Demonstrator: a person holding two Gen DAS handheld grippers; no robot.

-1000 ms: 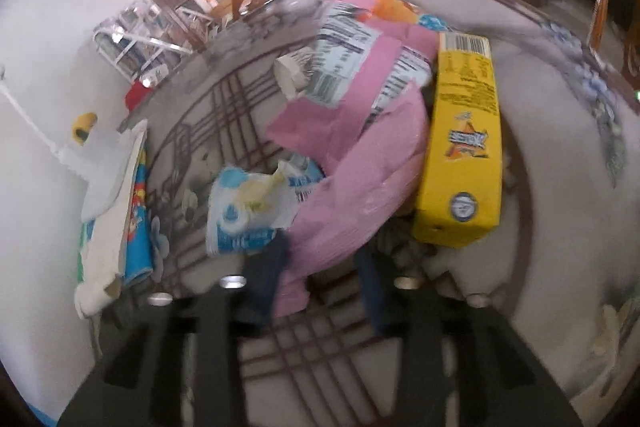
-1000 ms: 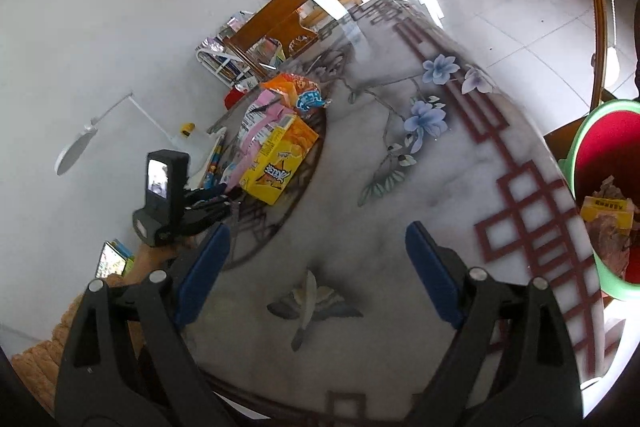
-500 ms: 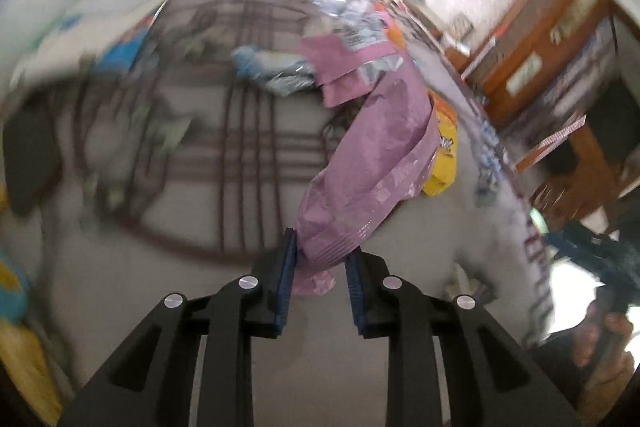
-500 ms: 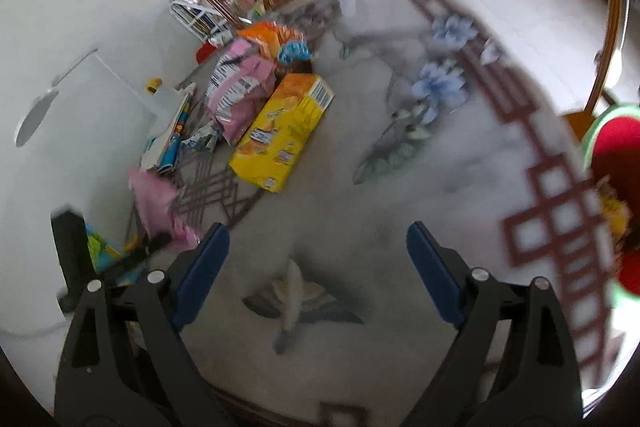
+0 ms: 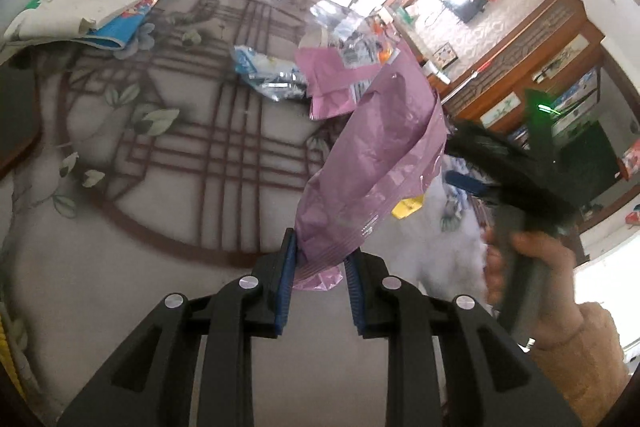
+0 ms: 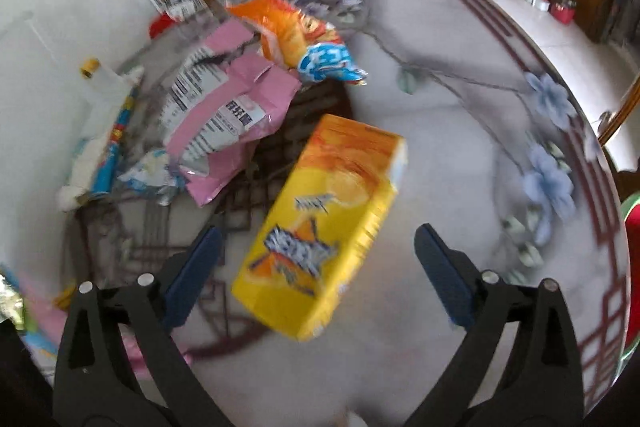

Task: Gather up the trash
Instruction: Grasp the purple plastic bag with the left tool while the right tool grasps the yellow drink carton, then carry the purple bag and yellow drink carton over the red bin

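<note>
Pink wrapper (image 5: 372,163), pinched at its lower end by the left claw (image 5: 320,267), whose jaws have just been closing, hangs raised above the patterned surface (image 5: 120,227). Right claw (image 6: 316,279), jaws just widening and empty, flanks a yellow box (image 6: 328,227) lying on the surface.

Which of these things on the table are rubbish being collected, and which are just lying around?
Part of the job:
- purple wrapper, clamped in the left hand-held gripper
- yellow box, ahead of the open right hand-held gripper
- pink bag
- orange snack bag

Probably just lying about:
- stack of books
- white lamp
</note>
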